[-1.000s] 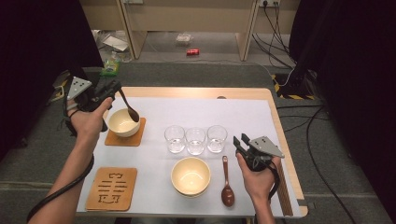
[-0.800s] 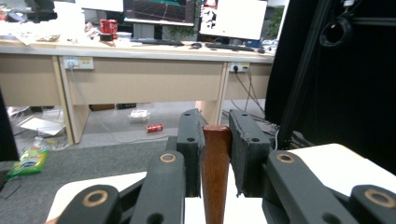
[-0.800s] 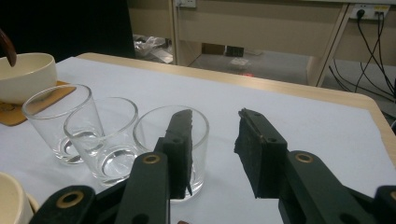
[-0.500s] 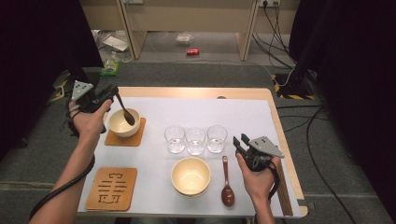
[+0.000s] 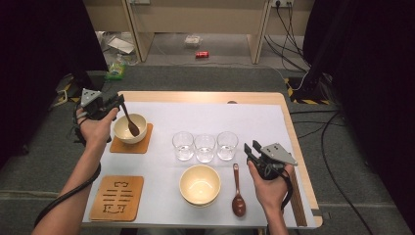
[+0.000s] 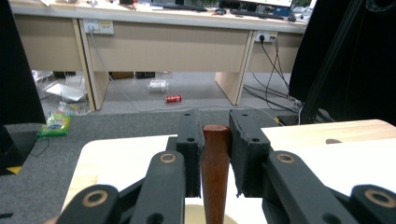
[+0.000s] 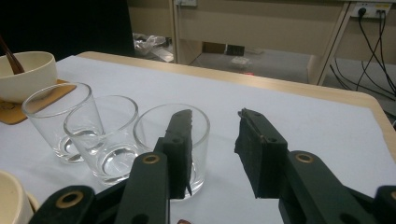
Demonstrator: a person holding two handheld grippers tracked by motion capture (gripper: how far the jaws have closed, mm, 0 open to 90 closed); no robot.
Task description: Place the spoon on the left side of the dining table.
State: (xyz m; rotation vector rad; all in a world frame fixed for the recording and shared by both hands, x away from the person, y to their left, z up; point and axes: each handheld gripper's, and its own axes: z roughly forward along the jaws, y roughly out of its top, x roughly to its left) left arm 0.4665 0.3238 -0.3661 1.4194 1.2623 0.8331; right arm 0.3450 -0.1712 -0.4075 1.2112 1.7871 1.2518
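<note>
The left tongs pinch the top of a wooden spoon, stiff and light, its tip resting in the far-left bowl. That smooth handle could pivot, so a firm hold near the end suits it. The right tongs stand open, holding nothing.

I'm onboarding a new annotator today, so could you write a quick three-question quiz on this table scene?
1. True or false: the left hand-held gripper is shut on the handle of a wooden spoon whose head sits in the bowl on the coaster.
2. How many empty glasses stand in the row at mid-table?
3. What lies on the table between the near bowl and the right hand-held gripper? A) a fork B) a second wooden spoon C) a coaster

Key: 1 true. 2 three. 3 B; the right hand-held gripper's jaws stand open with nothing between them.
</note>
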